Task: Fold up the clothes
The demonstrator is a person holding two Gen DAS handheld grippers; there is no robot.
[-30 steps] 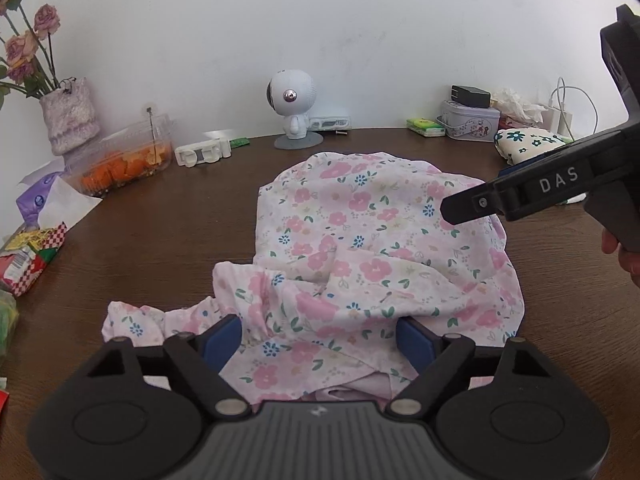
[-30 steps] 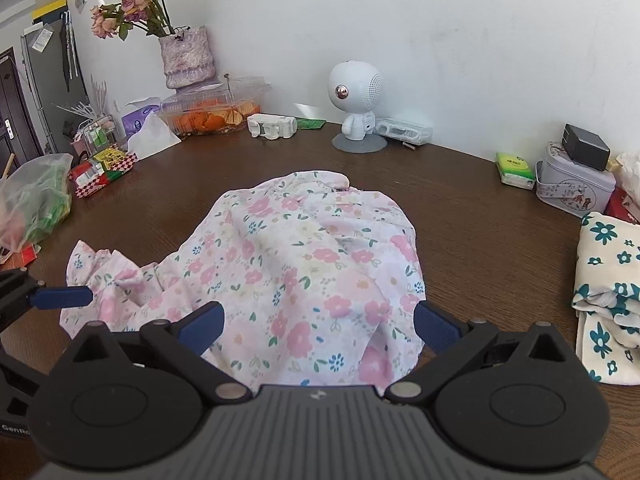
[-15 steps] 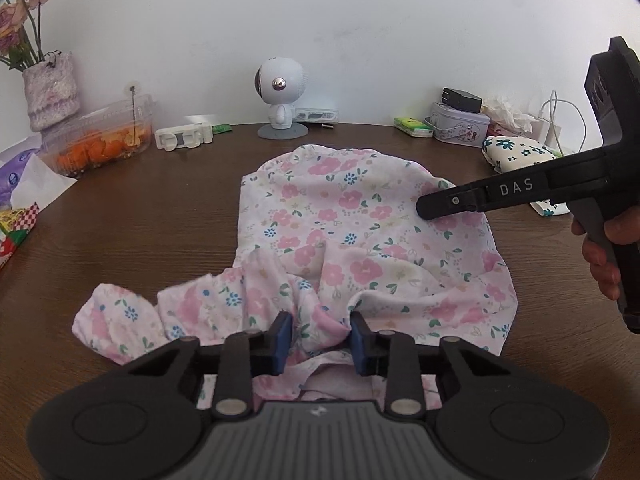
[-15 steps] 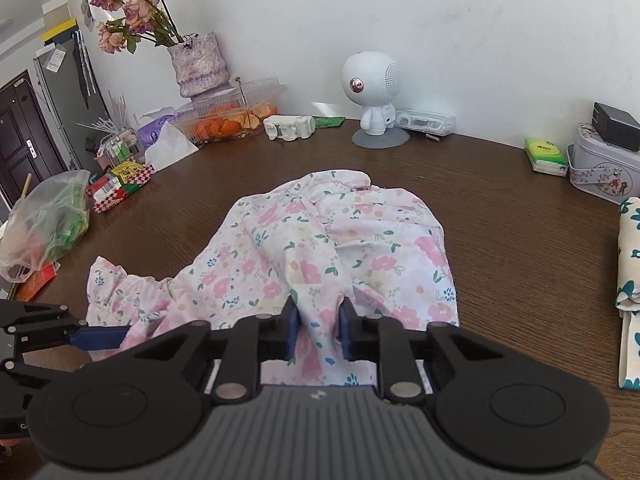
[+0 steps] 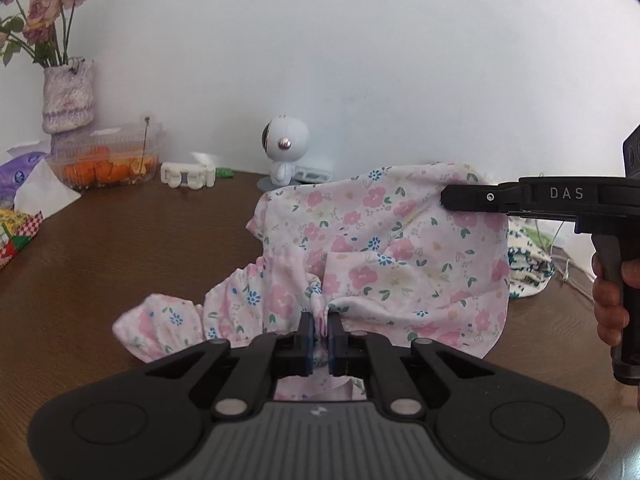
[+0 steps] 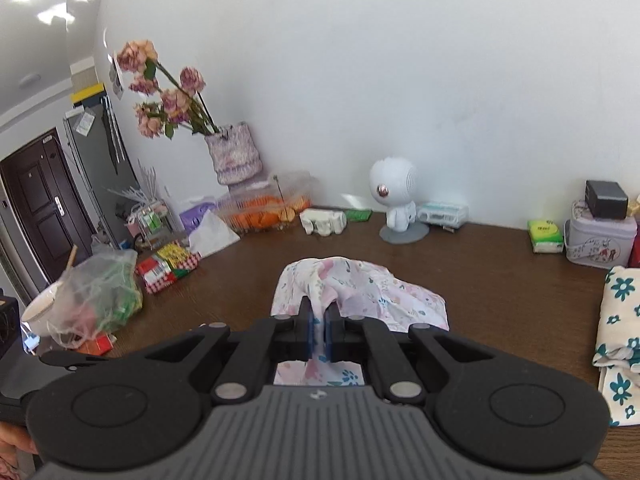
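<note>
A pink floral garment (image 5: 380,248) hangs bunched above the brown table (image 5: 140,240), held up at two places. My left gripper (image 5: 319,320) has its jaws closing tight on a gathered fold at the garment's near edge, with its blue pads pressing the cloth. In the left wrist view my right gripper (image 5: 446,197) comes in from the right, a hand on its handle, and lifts the garment's upper right part. In the right wrist view my right gripper (image 6: 318,312) has its jaws closing on a ridge of the garment (image 6: 372,292), pads pinching it. A loose ruffled end trails on the table at the left.
A white robot figure (image 5: 285,148), a vase of dried roses (image 5: 68,96) and a clear box of oranges (image 5: 108,160) stand along the back wall. A folded teal-flowered cloth (image 6: 620,332) and a tin (image 6: 600,240) sit at the right. A plastic bag (image 6: 100,296) lies left.
Both grippers went from open to shut on the floral garment and rose, pulling it up off the table. The garment went from lying spread flat to hanging bunched.
</note>
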